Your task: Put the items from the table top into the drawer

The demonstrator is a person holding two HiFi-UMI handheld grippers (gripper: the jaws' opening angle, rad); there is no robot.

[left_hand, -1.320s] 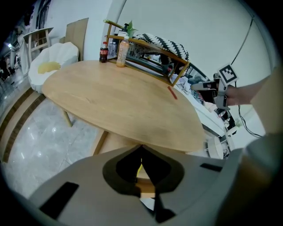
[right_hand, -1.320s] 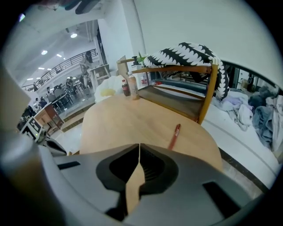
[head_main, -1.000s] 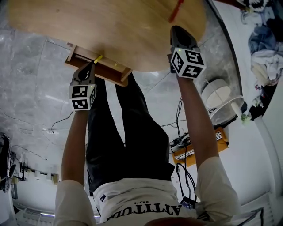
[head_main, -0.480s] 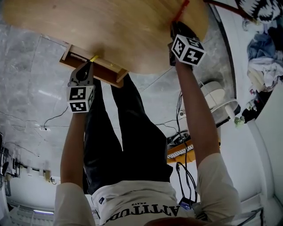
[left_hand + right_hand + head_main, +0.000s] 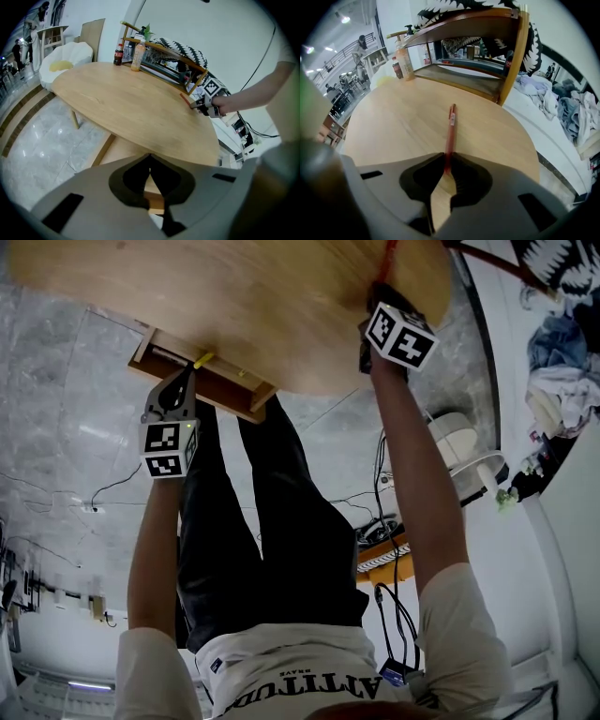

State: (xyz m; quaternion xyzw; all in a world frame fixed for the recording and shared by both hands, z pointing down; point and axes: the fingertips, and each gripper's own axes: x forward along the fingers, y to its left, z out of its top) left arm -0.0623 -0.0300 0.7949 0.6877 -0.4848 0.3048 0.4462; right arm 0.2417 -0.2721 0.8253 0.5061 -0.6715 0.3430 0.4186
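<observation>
One red pen near table right edge; one drawer; two bottles at far edge: orange bottle, dark bottle.

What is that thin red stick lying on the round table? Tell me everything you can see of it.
It is a slim red pen, plastic by the look of it, with a small pale patch near its far end. It lies flat on the light wooden table top, close to the edge, and points away toward the wooden shelf. Its near end sits between the tips of the right gripper, whose jaws appear closed on it. Nothing else touches it.
</observation>
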